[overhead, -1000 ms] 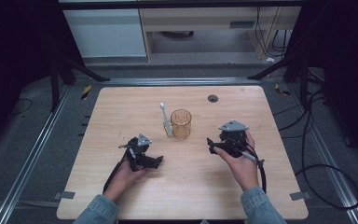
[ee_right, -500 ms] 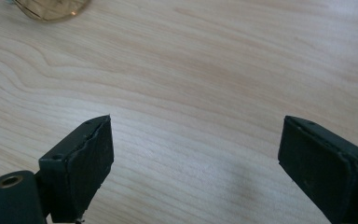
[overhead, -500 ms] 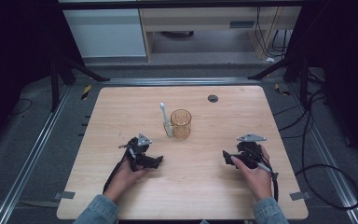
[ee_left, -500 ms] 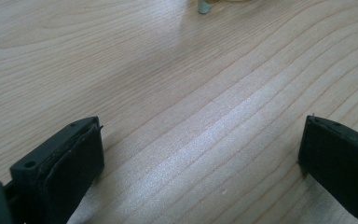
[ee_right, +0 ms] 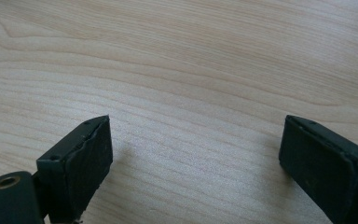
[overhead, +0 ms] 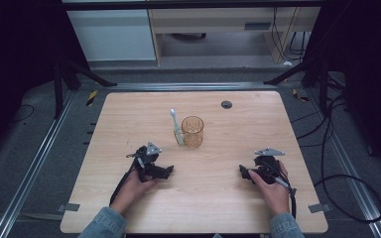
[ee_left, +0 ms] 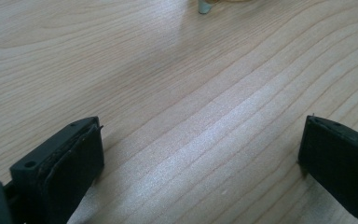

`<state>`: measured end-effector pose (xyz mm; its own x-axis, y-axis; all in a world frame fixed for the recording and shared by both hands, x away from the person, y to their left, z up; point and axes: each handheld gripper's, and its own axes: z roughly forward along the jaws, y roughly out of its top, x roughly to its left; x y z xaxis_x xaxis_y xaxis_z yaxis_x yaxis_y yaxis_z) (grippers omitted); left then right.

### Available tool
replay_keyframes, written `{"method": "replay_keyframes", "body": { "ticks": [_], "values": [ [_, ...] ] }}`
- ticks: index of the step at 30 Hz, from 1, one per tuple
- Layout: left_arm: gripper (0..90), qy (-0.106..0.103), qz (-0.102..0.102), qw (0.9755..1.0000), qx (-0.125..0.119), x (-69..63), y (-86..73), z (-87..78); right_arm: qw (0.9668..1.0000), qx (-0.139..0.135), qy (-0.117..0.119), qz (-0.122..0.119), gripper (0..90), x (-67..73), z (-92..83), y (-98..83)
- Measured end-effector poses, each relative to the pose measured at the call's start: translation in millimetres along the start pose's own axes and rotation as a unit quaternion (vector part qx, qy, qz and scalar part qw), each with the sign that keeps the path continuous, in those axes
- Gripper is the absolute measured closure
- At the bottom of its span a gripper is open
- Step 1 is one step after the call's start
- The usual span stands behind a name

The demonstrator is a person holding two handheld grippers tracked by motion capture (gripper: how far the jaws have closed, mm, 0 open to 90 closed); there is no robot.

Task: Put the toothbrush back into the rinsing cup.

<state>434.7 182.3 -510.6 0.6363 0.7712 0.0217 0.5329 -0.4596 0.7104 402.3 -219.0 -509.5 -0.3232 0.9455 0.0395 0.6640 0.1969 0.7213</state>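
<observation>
Both sets of jaws are held wide open over bare wood, nothing gripped. The left gripper (overhead: 166, 171) and right gripper (overhead: 243, 172) are rested low on the counter (overhead: 258, 124), well apart from the amber cup (overhead: 192, 131), beside which a toothbrush (overhead: 176, 127) is seemingly leaned. The toothbrush would best be approached slowly and pinched mid-handle while the cup is steadied.

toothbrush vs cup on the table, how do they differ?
The pale light-blue plastic toothbrush is slim, long and opaque; the amber see-through plastic cup is wide, round and translucent. The toothbrush lies flat on the light wooden table; the cup stands upright, mouth up. Shared: both sit mid-table, side by side, and neither is held by a hand-held gripper.
</observation>
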Motion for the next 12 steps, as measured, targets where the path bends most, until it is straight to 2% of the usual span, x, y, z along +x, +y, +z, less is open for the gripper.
{"method": "replay_keyframes", "body": {
  "ticks": [6, 9, 12],
  "values": [
    [0.0, 0.0, 0.0, 1.0, 0.0, 0.0, 0.0, 0.0, 0.9997, -0.011, -0.013, -0.019, 6.3, 6.7, 2.3, -4.7],
    [0.0, 0.0, 0.0, 1.0, 0.0, 0.0, 0.0, 0.0, 0.9997, -0.009, -0.016, -0.014, 5.9, 7.9, 2.4, -4.5],
    [0.0, 0.0, 0.0, 1.0, 0.0, 0.0, 0.0, 0.0, 0.9995, -0.01, -0.029, -0.002, 4.4, 11.5, 4.4, -3.2]
  ]
}}
